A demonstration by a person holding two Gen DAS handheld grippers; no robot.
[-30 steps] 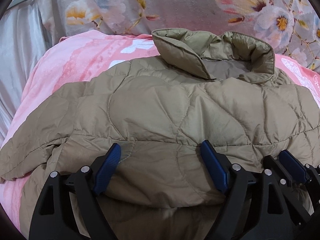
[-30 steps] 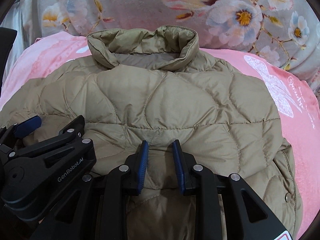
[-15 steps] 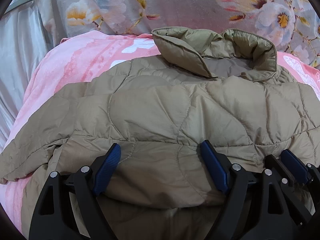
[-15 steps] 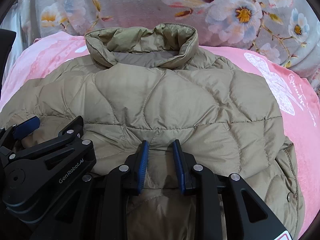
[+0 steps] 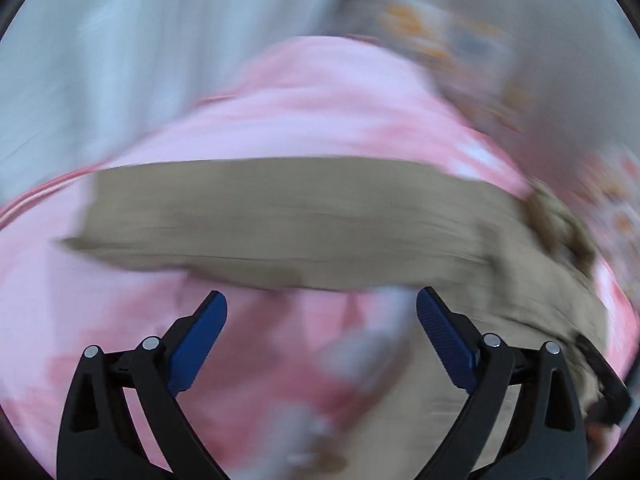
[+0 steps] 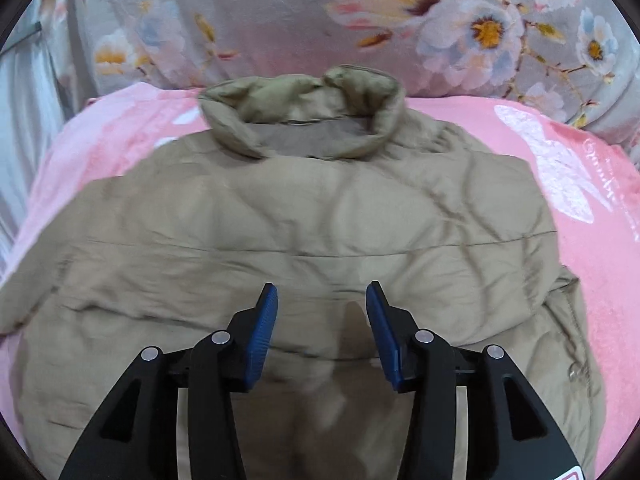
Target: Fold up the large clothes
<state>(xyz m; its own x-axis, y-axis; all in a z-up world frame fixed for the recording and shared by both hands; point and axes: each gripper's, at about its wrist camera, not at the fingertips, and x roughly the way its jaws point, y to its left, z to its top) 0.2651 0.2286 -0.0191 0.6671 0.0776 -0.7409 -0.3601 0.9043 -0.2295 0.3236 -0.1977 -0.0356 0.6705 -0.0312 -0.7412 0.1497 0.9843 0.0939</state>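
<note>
The jacket [image 6: 304,240] lies flat on the pink blanket [image 6: 600,280] of the bed, collar [image 6: 304,120] at 12 o'clock in the right wrist view, its near hem folded up under the right hand-held gripper [image 6: 322,300].

That gripper's jaws have just been opening; they now stand apart over the folded hem, pads off the cloth, nothing pinched between them. The left hand-held gripper [image 5: 322,308] has also just been opening and is wide, empty, over bare blanket [image 5: 280,120], with a sleeve [image 5: 280,232] stretched out from 9 to 3 o'clock ahead of it. Its view is badly smeared, so the sleeve's exact edge is hard to place.

Risks, as I judge them:
- The padded jacket is springy and slick; with both grips let go, the hem fold may puff up and creep open.
- A fast, blurred reach for the sleeve may pinch blanket along with it, or catch only the top layer, dragging the jacket askew.
- Pulling the sleeve across may tug the body and skew the collar.
</note>
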